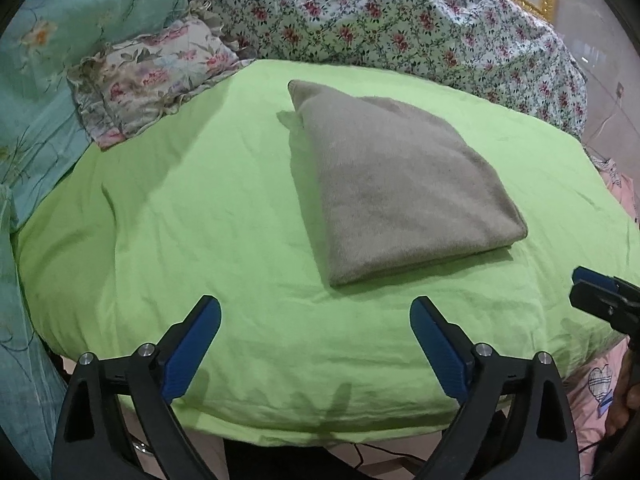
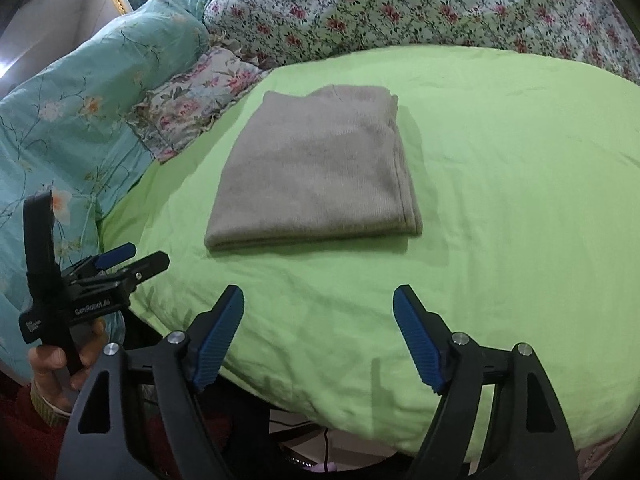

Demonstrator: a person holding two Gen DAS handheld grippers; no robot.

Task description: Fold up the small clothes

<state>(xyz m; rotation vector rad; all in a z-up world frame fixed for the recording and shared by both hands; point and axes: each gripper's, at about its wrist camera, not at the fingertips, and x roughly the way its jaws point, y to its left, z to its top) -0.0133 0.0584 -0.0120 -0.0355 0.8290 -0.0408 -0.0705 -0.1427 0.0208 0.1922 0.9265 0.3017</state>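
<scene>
A grey-brown knit garment [image 1: 396, 184] lies folded into a flat rectangle on the green sheet [image 1: 192, 216]; it also shows in the right wrist view [image 2: 320, 172]. My left gripper [image 1: 316, 308] is open and empty, held above the sheet's near edge, short of the garment. My right gripper [image 2: 318, 300] is open and empty, also short of the garment's near edge. The left gripper shows from the side in the right wrist view [image 2: 132, 258], and the right one at the edge of the left wrist view [image 1: 600, 284].
A small floral pillow [image 1: 156, 76] and a teal floral quilt [image 1: 52, 40] lie at the left. A white floral blanket [image 1: 400, 20] is heaped behind the sheet. Pink cloth [image 1: 600, 380] hangs at the right. The bed's front edge drops off below the grippers.
</scene>
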